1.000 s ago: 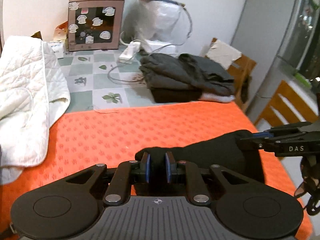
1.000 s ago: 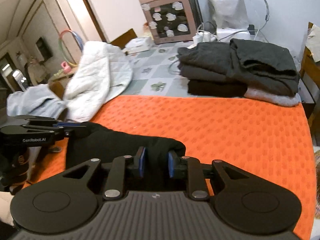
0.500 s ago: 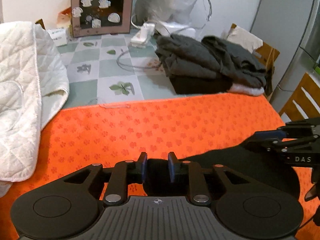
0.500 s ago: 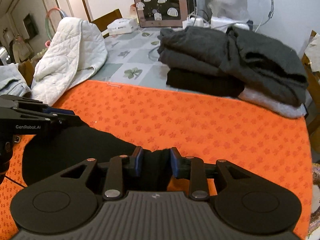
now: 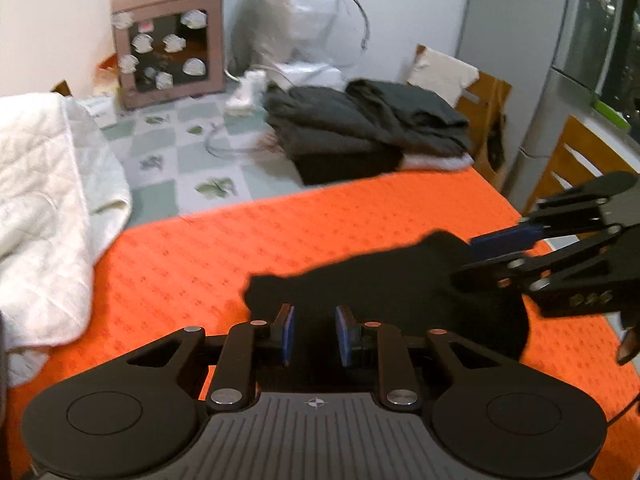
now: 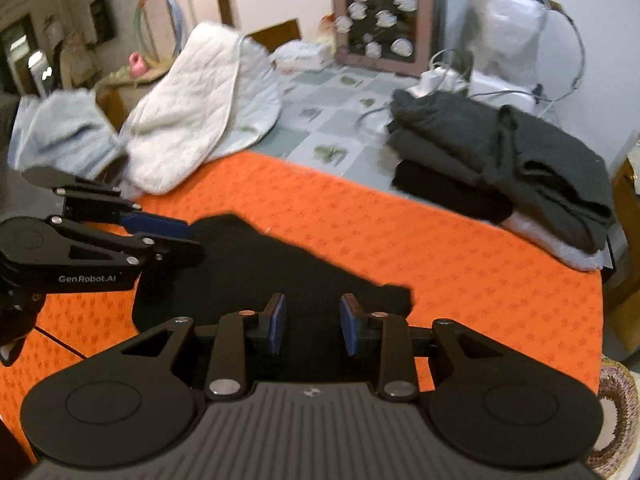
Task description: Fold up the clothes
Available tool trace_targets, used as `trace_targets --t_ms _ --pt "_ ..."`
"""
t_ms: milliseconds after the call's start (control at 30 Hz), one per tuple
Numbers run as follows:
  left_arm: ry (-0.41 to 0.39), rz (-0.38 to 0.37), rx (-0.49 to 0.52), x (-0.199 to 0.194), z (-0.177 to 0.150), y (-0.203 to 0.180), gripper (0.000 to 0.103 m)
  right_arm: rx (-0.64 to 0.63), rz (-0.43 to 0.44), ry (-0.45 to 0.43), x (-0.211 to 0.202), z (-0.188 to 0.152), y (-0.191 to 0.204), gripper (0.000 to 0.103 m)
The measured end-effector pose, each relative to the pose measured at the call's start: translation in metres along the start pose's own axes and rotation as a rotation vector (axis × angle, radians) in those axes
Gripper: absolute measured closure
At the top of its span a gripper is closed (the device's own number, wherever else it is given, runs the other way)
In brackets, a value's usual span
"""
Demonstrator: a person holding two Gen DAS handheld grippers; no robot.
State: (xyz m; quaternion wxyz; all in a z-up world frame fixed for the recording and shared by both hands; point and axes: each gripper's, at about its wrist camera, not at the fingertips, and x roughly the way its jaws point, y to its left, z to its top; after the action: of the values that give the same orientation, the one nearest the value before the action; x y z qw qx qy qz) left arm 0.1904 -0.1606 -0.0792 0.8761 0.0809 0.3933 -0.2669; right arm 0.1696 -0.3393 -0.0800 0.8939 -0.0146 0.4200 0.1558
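Two claws, left claw (image 5: 315,334) and right claw (image 6: 312,323), parted, gripping nothing | black garment (image 5: 392,292) beneath | folded pile (image 6: 500,160) behind, apart

- Lying flat on the near part of the tabletop (image 5: 320,240): a garment (image 5: 392,292), between the two tongs.
- Sitting at the tabletop's far right edge: a stack of folded clothes (image 6: 500,160).
- Draping over the far left side: a quilt (image 5: 44,184).
- Standing behind, against the wall: a cabinet (image 5: 168,68), with a bag (image 5: 304,28) to its right.
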Motion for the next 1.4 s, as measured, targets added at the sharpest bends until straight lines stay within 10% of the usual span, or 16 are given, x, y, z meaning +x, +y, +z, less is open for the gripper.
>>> trace_targets --t_ms 467,633,967,1400 --pt "0.095 0.0 0.011 0.03 -0.026 -0.002 0.076 -0.054 -0.03 0.068 0.038 -0.035 0.014 0.066" --pt "0.072 -0.038 -0.133 -0.001 -0.02 0.015 0.076 -0.114 -0.046 0.026 0.011 -0.027 0.029 0.061" --pt "0.094 -0.098 -0.446 -0.046 -0.046 0.056 0.047 -0.449 -0.082 -0.029 -0.012 -0.041 0.113 0.016" --pt "0.118 -0.141 -0.599 -0.055 -0.072 0.078 0.007 -0.951 -0.196 -0.036 0.044 -0.076 0.199 0.026"
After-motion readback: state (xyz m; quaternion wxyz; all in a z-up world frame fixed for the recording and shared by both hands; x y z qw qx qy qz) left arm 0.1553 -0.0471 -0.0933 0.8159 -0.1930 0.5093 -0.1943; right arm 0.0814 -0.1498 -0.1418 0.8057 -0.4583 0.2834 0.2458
